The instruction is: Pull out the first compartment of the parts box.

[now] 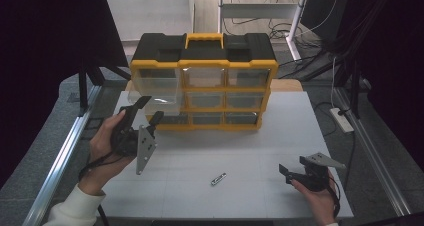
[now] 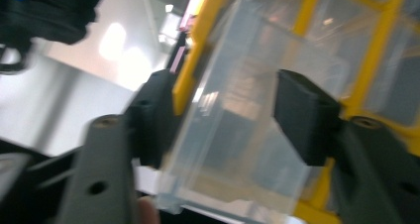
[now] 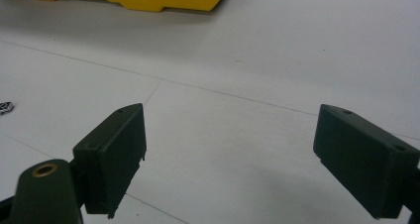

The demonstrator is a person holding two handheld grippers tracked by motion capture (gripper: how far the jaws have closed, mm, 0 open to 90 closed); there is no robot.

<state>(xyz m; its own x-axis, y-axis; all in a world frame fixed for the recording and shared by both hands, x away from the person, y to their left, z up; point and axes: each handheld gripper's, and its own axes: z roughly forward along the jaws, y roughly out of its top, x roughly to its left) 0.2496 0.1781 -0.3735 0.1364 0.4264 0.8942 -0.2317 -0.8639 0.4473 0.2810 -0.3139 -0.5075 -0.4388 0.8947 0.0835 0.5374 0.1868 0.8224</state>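
The clear plastic drawer (image 1: 159, 90) sticks out of the top left slot of the yellow and black organizer (image 1: 204, 81), which stands at the far edge of the white table (image 1: 260, 151), a little left of its middle. The drawer hangs pulled well forward of the cabinet face and looks empty, though its clear walls make that hard to be sure of. The left gripper (image 1: 145, 110) sits right at it: in the left gripper view the drawer (image 2: 233, 130) lies between the two black jaws, which stand fairly wide on either side of it; the left pad sits close against the wall, the right pad seems to stand just off it, so I take it as let go rather than gripped. The blur there keeps me from being certain about contact. Nearer the front edge, about the middle of the table, lies a small dark cylindrical thing with pale markings (image 1: 218, 179), perhaps a battery, well apart from both grippers. The right gripper (image 1: 295, 167) rests low near the front right corner, its jaws spread wide with nothing between them, only bare table showing past them in the right gripper view (image 3: 228, 159). As I judge it, the opening of the drawer is done; what seems left is fetching the small thing, dropping it in, and pushing the drawer shut.
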